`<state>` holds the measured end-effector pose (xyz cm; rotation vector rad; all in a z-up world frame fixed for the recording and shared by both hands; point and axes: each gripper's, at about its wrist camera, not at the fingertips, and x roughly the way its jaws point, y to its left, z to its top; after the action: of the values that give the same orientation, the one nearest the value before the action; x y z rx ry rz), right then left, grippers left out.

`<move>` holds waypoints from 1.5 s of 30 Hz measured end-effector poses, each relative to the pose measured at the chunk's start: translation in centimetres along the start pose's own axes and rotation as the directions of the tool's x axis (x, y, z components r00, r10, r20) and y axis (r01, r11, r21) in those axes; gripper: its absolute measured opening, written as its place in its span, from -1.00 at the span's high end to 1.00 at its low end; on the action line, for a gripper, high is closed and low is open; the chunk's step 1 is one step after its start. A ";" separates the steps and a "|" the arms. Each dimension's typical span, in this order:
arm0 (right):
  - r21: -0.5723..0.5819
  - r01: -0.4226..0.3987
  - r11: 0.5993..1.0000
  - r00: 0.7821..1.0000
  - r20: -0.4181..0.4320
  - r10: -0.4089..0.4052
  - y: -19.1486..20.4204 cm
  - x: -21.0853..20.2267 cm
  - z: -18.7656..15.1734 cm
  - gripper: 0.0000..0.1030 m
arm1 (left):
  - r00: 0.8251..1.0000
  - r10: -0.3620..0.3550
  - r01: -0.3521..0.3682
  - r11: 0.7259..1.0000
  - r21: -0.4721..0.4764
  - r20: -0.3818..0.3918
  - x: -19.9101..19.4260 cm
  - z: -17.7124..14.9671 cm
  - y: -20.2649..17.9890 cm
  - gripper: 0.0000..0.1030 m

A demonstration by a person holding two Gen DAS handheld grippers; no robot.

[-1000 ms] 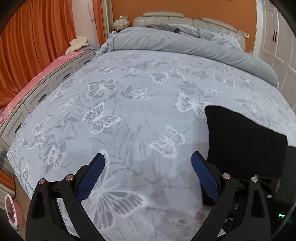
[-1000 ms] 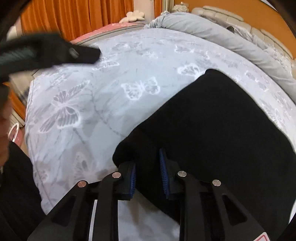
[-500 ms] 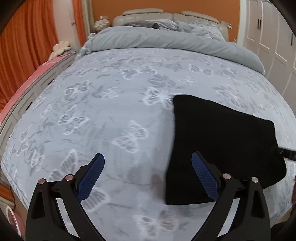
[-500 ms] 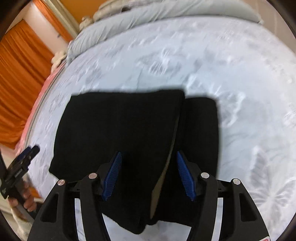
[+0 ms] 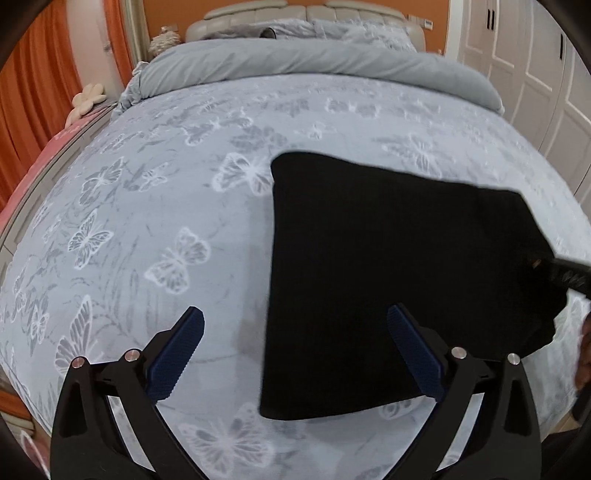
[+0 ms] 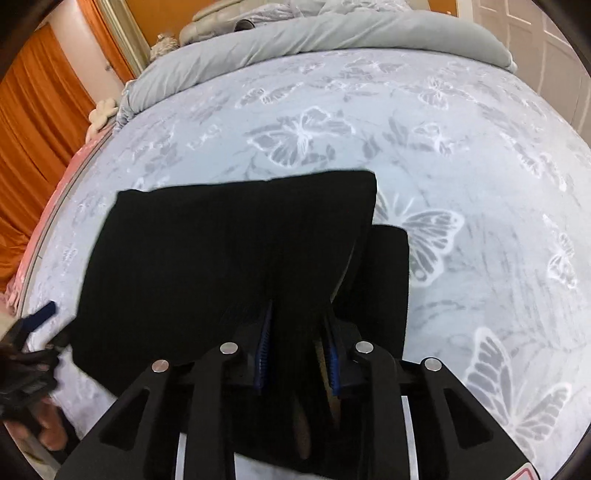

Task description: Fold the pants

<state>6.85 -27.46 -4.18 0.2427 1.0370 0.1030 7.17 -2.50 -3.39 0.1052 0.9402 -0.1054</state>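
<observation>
The black pants (image 5: pixel 388 266) lie folded into a flat rectangle on the butterfly-print bed cover (image 5: pixel 166 206). My left gripper (image 5: pixel 295 350) is open and empty, hovering over the pants' near left edge. In the right wrist view the pants (image 6: pixel 229 251) show a top layer over a lower layer that sticks out at the right. My right gripper (image 6: pixel 297 350) is shut on the near edge of the top layer. Its tip also shows at the pants' right edge in the left wrist view (image 5: pixel 561 273).
A rolled grey duvet (image 5: pixel 314 66) and a headboard (image 5: pixel 295 14) are at the far end of the bed. Orange curtains (image 5: pixel 33 85) and a low cabinet stand at the left. White wardrobe doors (image 5: pixel 535 74) stand at the right.
My right gripper has gone from open over the folded pants to shut on the top layer's near edge. My left gripper has shifted right, bringing the pants more into its view.
</observation>
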 end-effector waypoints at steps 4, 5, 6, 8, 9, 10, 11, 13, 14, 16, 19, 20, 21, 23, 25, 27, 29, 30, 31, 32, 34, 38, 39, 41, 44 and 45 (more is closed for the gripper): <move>0.044 -0.069 0.997 0.998 -0.007 0.069 -0.9 -1.5 -0.9 0.35 | 1.000 -0.012 0.012 1.000 0.010 0.019 -0.6 -0.1 -0.2 -0.89; 0.058 -0.081 0.995 0.996 -0.036 0.083 -1.0 -0.9 -0.8 0.29 | 1.000 -0.015 0.015 1.000 0.013 0.025 -0.7 0.0 -0.3 -0.89; 0.061 -0.083 0.995 0.994 -0.062 0.086 -0.9 -0.2 -1.2 0.28 | 1.000 -0.015 0.014 1.000 0.013 0.027 -0.8 0.0 -0.3 -0.89; 0.024 -0.066 0.998 0.996 -0.050 0.067 -0.3 0.1 -1.6 0.51 | 1.000 -0.020 0.020 1.000 0.010 0.022 -0.6 0.0 -0.3 -0.89; 0.003 -0.063 0.998 0.997 -0.046 0.063 0.1 0.0 -1.6 0.71 | 1.000 -0.023 0.023 1.000 0.007 0.017 -0.5 0.0 -0.3 -0.89; -0.006 -0.073 0.997 0.997 -0.034 0.073 0.2 -0.7 -1.4 0.72 | 1.000 -0.025 0.025 1.000 0.005 0.013 -0.5 0.1 -0.4 -0.89; -0.009 -0.092 0.996 0.996 -0.008 0.092 0.1 -2.0 -1.3 0.74 | 1.000 -0.029 0.029 1.000 0.004 0.011 -0.5 0.1 -0.4 -0.89; -0.011 -0.119 0.993 0.993 0.014 0.119 -0.5 -3.9 -1.5 0.74 | 0.999 -0.035 0.035 0.999 0.007 0.014 -0.7 0.0 -0.5 -0.89; -0.009 -0.108 0.994 0.994 0.008 0.108 -1.0 -4.0 -1.8 0.72 | 0.999 -0.037 0.036 0.999 0.015 0.018 -0.7 -0.1 -0.7 -0.89; -0.009 -0.036 0.999 0.996 -0.087 0.035 -2.1 -1.4 -2.6 0.59 | 0.999 -0.031 0.031 0.999 0.037 0.014 -0.4 -0.3 -1.1 -0.90; 0.026 -0.058 0.998 0.996 -0.065 0.060 -2.5 -1.7 -2.4 0.46 | 1.000 -0.016 0.016 0.998 0.058 -0.008 0.4 -0.5 -1.7 -0.90; 0.019 -0.053 0.998 0.998 -0.034 0.054 -2.4 -2.7 -2.3 0.34 | 1.000 -0.012 0.013 0.998 0.060 -0.013 0.6 -0.5 -1.8 -0.89; 0.011 -0.034 0.999 0.999 0.021 0.034 -2.2 -3.9 -2.1 0.02 | 1.000 -0.012 0.013 0.998 0.057 -0.013 0.6 -0.6 -1.7 -0.89; 0.018 -0.002 1.000 0.998 0.067 0.001 -2.5 -5.0 -1.9 -0.41 | 1.000 -0.021 0.021 0.998 0.055 -0.007 0.4 -0.5 -1.8 -0.90; 0.049 0.011 0.999 0.997 0.070 -0.014 -3.0 -5.1 -1.9 -0.44 | 1.000 -0.018 0.018 0.998 0.061 -0.001 0.3 -0.6 -1.8 -0.90; 0.069 0.014 0.998 0.999 0.035 -0.016 -3.4 -4.5 -2.1 -0.44 | 1.000 -0.018 0.018 0.998 0.060 -0.009 0.4 -0.6 -1.7 -0.90; 0.066 0.022 0.998 1.000 0.009 -0.022 -3.3 -4.1 -2.5 -0.44 | 0.999 -0.027 0.028 0.998 0.051 -0.023 0.7 -0.7 -1.5 -0.89; 0.058 0.023 0.998 1.000 0.002 -0.023 -3.0 -4.0 -2.6 -0.44 | 0.999 -0.032 0.033 0.998 0.048 -0.028 0.7 -0.7 -1.5 -0.89; 0.047 0.022 0.999 1.000 -0.001 -0.022 -2.7 -3.9 -2.7 -0.44 | 0.999 -0.041 0.043 0.998 0.045 -0.034 0.8 -0.7 -1.4 -0.90; 0.044 0.020 0.999 1.000 -0.004 -0.020 -2.6 -3.8 -2.8 -0.44 | 0.998 -0.043 0.045 0.998 0.042 -0.038 0.8 -0.8 -1.4 -0.89; 0.040 0.008 0.999 1.000 -0.012 -0.008 -2.5 -3.8 -3.2 -0.44 | 0.998 -0.049 0.050 0.998 0.040 -0.042 0.9 -0.8 -1.3 -0.90; 0.055 -0.023 0.998 0.998 -0.050 0.026 -2.5 -2.7 -3.9 -0.44 | 0.997 -0.063 0.065 0.997 0.039 -0.050 1.0 -0.9 -1.2 -0.90; 0.068 -0.036 0.997 0.997 -0.067 0.041 -2.6 -2.3 -4.1 -0.44 | 0.995 -0.085 0.087 0.996 0.031 -0.058 1.1 -1.0 -1.1 -0.90; 0.102 -0.066 0.993 0.993 -0.092 0.075 -3.0 -1.5 -4.5 -0.46 | 0.982 -0.167 0.166 0.986 -0.014 -0.086 1.4 -1.0 -0.3 -0.90; 0.143 -0.103 0.984 0.989 -0.094 0.117 -3.5 -1.2 -4.8 -0.48 | 0.952 -0.274 0.258 0.958 -0.125 -0.138 2.9 -1.0 1.3 -0.90; 0.160 -0.119 0.980 0.986 -0.097 0.135 -3.8 -1.0 -4.9 -0.48 | 0.937 -0.309 0.279 0.943 -0.181 -0.164 3.9 -1.1 2.0 -0.89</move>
<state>2.03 -30.62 -6.67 0.4479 1.1377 0.1534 8.84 -0.50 -7.09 -0.1752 1.1486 -0.3038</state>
